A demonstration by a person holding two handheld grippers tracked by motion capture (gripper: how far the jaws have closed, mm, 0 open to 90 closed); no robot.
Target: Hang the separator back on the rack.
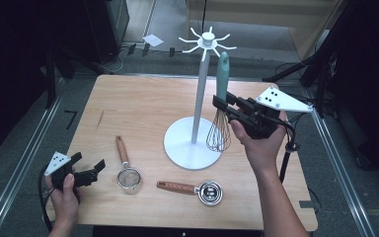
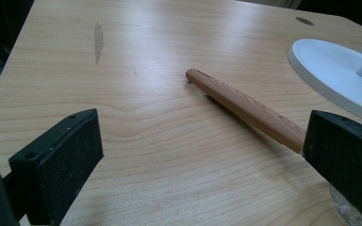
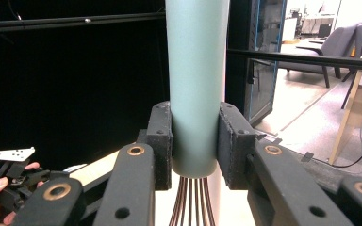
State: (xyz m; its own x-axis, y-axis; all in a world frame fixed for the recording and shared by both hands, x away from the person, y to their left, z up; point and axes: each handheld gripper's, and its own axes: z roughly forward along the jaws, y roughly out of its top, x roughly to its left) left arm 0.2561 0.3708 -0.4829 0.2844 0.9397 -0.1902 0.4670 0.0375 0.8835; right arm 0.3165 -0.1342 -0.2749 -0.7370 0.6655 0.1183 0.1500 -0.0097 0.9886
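tongs [image 2: 202, 155]: jaws wide apart, nothing between the pads, low over the worktop [image 2: 169, 42] | wooden handle [image 2: 245, 108]: lies flat, slanting from centre toward the right jaw, its near end hidden behind that jaw | white round base [image 2: 330, 70]: far right, apart from handle

The high view looks forward and down over the white utensil stand [image 1: 193, 143]. The left gripper view skims low toward its base [image 2: 332, 70], close by; the right gripper view faces level, probably just right of its pole.
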